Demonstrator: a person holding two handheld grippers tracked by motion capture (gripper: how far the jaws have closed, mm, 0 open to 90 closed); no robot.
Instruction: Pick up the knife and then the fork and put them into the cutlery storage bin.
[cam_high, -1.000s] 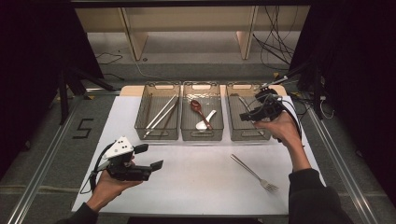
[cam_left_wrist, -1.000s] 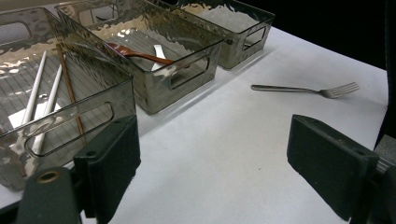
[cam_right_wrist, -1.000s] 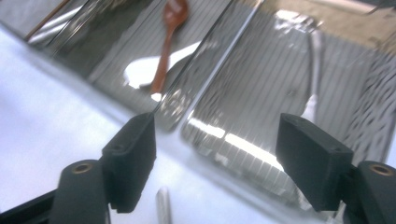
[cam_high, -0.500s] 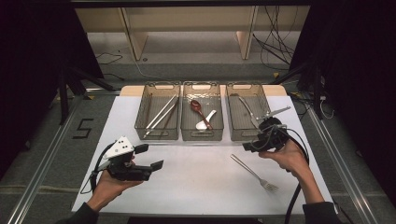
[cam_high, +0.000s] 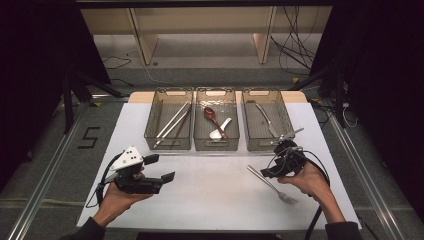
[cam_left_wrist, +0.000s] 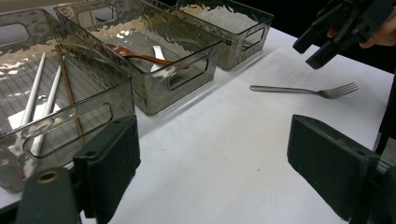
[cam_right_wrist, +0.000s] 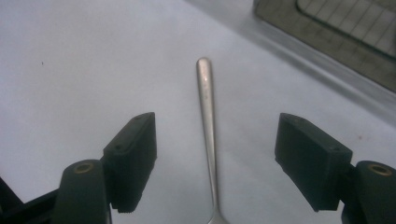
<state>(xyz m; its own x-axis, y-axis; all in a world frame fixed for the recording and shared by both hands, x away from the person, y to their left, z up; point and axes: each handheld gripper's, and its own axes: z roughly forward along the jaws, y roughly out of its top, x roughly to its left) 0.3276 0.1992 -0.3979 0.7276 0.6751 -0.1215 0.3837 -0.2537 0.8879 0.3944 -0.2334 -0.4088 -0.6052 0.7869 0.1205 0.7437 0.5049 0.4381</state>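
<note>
I've got the right claw (cam_right_wrist: 215, 158) poised over the fork (cam_high: 272, 184), which lies flat on the white worktop (cam_high: 210, 200) in front of the rightmost bin (cam_high: 266, 125). Its jaws stand wide, having just been closing a little, with the handle running up between them and neither pad touching it. I read this as the approach step of a pickup. Next I'd lower until the pads flank the handle, then squeeze (the thin metal lies flush, so the pads must get right down to the surface). The left claw (cam_left_wrist: 215, 168) hangs open and empty near the left bin (cam_high: 169, 125)
</note>
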